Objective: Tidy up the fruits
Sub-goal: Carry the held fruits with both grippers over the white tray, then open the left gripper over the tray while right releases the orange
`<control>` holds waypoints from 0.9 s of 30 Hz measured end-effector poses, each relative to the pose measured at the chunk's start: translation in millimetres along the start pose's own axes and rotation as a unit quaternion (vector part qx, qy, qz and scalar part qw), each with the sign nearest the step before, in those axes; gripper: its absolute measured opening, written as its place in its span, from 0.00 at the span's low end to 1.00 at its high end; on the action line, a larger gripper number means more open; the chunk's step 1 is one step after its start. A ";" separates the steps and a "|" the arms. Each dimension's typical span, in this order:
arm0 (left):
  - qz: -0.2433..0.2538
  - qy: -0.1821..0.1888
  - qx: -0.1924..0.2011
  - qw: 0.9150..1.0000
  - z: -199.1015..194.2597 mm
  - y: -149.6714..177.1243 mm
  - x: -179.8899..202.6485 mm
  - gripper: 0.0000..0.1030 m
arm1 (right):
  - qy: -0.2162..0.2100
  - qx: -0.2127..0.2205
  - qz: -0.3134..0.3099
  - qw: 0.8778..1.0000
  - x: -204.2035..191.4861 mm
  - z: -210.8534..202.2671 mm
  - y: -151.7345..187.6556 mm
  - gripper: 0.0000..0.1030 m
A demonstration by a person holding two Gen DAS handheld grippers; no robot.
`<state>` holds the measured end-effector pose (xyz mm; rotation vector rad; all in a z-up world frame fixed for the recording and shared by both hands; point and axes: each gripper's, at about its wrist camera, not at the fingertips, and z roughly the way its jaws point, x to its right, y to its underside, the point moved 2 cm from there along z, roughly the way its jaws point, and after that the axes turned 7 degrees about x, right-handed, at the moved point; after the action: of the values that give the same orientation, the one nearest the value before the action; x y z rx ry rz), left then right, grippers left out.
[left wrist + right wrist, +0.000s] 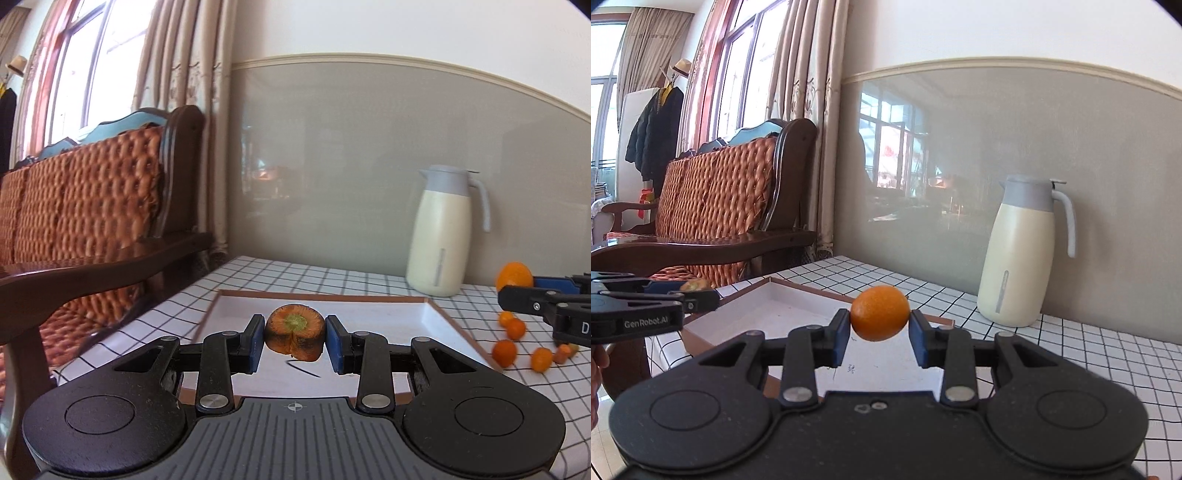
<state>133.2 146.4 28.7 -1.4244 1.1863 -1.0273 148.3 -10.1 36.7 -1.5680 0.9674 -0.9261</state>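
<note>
Checked tablecloth (369, 280) under you, cream thermos jug (1015, 258) against the grey wall, a woven-backed wooden chair (92, 206) by the curtains. And you've got both claws loaded at once! Your left gripper (295, 338) is clamped on a carrot stub (295, 332), blue pads pressed to its sides, cut top facing you with a greenish core and dark smudges on the skin. It hangs over the white tray (436, 317), which looks bare from here apart from a dark mark. Your right gripper (880, 328) is closed on a small orange (880, 313), smooth, bright and rounded, held above the tray's near end.

Early days, by my reckoning: nothing has landed in the tray, and several little oranges (515, 328) plus another carrot piece (561, 353) wait on the cloth just beside its right edge. Two drops coming, then more fetching.
</note>
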 end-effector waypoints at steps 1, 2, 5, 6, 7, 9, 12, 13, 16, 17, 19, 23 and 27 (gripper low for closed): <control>-0.003 -0.005 -0.001 1.000 3.8 -0.2 -3.8 0.35 | -0.001 -0.001 0.002 1.000 -0.4 3.4 1.4 0.25; -0.004 -0.010 -0.001 1.000 7.7 -0.4 -6.9 0.35 | -0.001 -0.002 0.003 1.000 -0.8 7.4 1.8 0.25; -0.005 -0.023 -0.004 1.000 21.7 -0.5 -14.9 0.35 | 0.001 -0.005 0.008 1.000 0.5 20.3 2.3 0.25; -0.007 -0.026 -0.006 1.000 26.4 -0.5 -17.1 0.35 | 0.001 -0.007 0.011 1.000 1.7 24.4 2.3 0.25; -0.008 -0.029 -0.008 1.000 30.2 -0.6 -18.6 0.35 | 0.002 -0.011 0.015 1.000 3.7 30.2 2.7 0.25; -0.009 -0.033 -0.009 0.999 37.8 -1.3 -21.6 0.35 | 0.004 -0.015 0.019 1.000 6.1 40.7 2.5 0.25; -0.012 -0.038 -0.014 0.999 52.6 -2.4 -26.0 0.35 | 0.008 -0.026 0.026 0.999 11.3 57.2 4.0 0.25; -0.012 -0.039 -0.015 0.999 56.4 -2.2 -26.5 0.35 | 0.008 -0.031 0.029 0.999 13.4 62.7 4.7 0.25; -0.010 -0.040 -0.021 0.999 68.6 -1.9 -27.8 0.35 | 0.012 -0.049 0.039 0.998 21.2 79.0 7.1 0.25; -0.009 -0.041 -0.022 0.999 71.8 -2.2 -28.1 0.35 | 0.013 -0.054 0.043 0.998 23.9 84.7 7.3 0.25; -0.005 -0.043 -0.025 0.999 79.3 -3.5 -28.9 0.35 | 0.016 -0.062 0.049 0.997 29.0 93.5 8.2 0.25; -0.001 -0.052 -0.028 0.998 92.5 -5.6 -29.9 0.35 | 0.016 -0.067 0.061 0.996 34.1 111.5 6.9 0.25; -0.005 -0.057 -0.039 0.998 108.4 -5.7 -32.2 0.35 | 0.015 -0.081 0.059 0.995 35.3 128.3 8.7 0.25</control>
<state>234.3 195.8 15.9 -1.5293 1.1483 -0.9032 278.1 2.4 8.8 -1.6169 1.1680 -0.8059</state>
